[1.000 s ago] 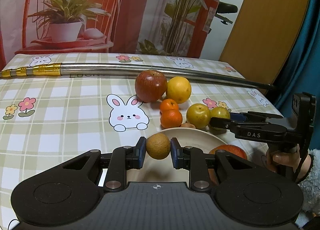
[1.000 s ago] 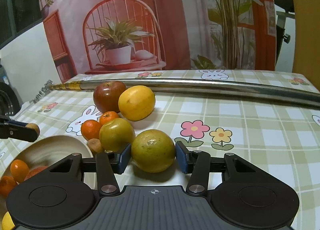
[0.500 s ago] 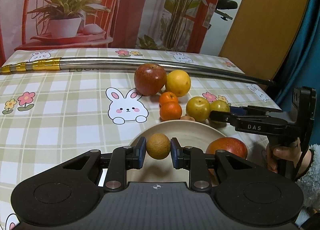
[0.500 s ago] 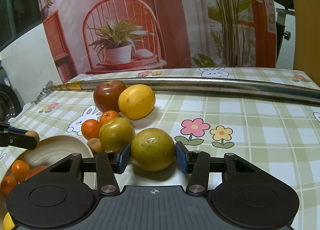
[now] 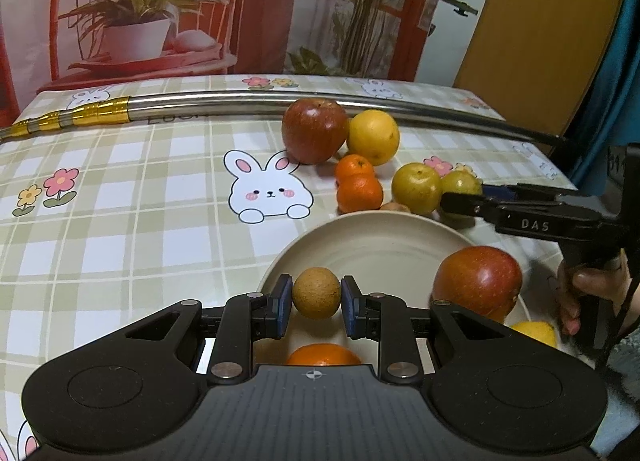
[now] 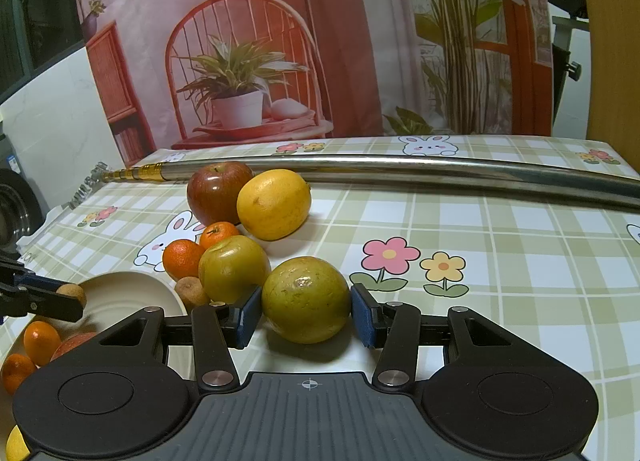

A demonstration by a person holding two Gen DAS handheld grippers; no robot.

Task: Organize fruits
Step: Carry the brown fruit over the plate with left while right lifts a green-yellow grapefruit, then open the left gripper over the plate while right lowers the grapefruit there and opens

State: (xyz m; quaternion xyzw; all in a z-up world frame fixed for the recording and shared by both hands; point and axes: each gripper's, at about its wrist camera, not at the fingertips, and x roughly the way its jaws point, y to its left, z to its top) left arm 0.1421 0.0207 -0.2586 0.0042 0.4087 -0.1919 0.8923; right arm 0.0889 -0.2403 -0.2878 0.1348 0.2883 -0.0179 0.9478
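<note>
My left gripper [image 5: 316,301] is shut on a small brown round fruit [image 5: 316,297] and holds it just above the near edge of the cream plate [image 5: 360,239]. The plate holds a red apple [image 5: 478,281], an orange [image 5: 322,355] and a lemon [image 5: 534,332]. My right gripper [image 6: 306,315] is shut on a yellow-green fruit [image 6: 306,299] that rests on the tablecloth; it also shows in the left wrist view [image 5: 460,185]. On the cloth lie a red apple [image 6: 218,191], a large yellow citrus [image 6: 274,204], two tangerines [image 6: 183,259], a second yellow-green fruit [image 6: 234,269] and a small brown fruit [image 6: 191,291].
A long steel pole [image 6: 400,173] with a gold end lies across the back of the table. The table's right edge [image 5: 560,177] is close to the right gripper, beside a blue curtain. A printed backdrop stands behind the table.
My left gripper has moved forward and down over the plate with the brown fruit. The right gripper has stayed still around the yellow-green fruit.
</note>
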